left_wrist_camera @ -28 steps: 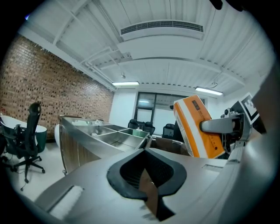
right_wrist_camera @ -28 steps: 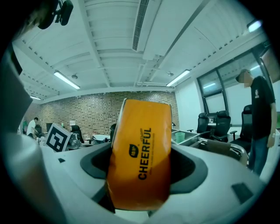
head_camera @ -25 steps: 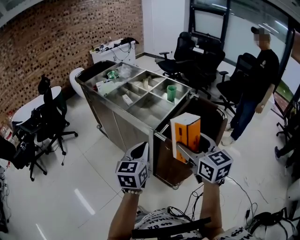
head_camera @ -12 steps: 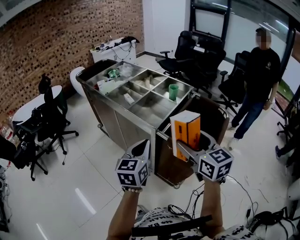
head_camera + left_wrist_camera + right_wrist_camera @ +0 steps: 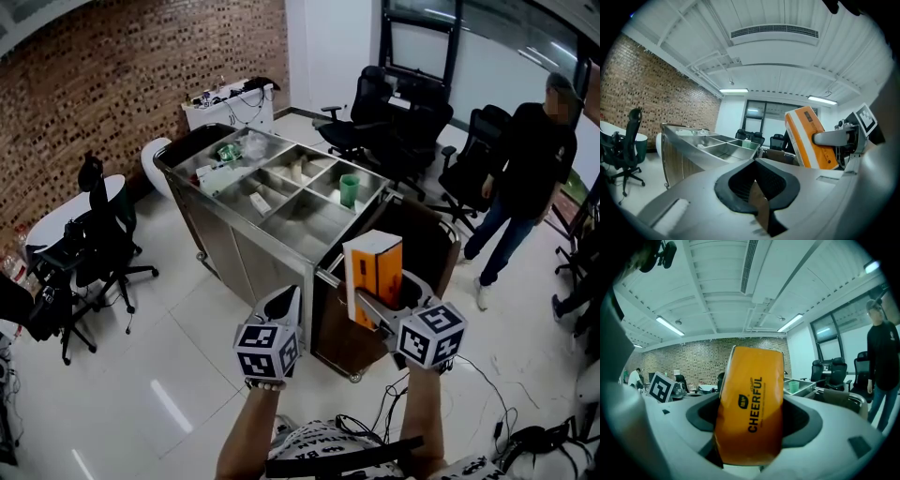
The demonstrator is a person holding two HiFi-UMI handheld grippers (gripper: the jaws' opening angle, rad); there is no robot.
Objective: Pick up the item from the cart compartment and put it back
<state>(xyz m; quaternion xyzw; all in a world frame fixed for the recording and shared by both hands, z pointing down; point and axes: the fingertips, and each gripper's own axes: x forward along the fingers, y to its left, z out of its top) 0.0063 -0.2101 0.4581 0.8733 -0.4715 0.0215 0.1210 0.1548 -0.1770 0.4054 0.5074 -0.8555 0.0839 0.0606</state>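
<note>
I'm facing 1 steel cart (image 5: 234,225) ahead of both tongs. R tongs (image 5: 382,298) are clamping 1 orange box (image 5: 373,262) low on its sides, upright, short of the cart. L tongs (image 5: 281,302) are pinched together, empty, beside it. Box is prob. light, stiff, smooth card, so I'm favouring a mid-side grip. 1 green cup (image 5: 348,187) is sitting in a far compartment.

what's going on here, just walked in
A person holds a gripper in each hand, facing a steel cart with open compartments. The right gripper is clamped on an orange and white box, held upright in the air near the cart's end, not in any compartment. The left gripper is shut and empty beside it. A green cup stands in one compartment, and another person stands off to the right.
</note>
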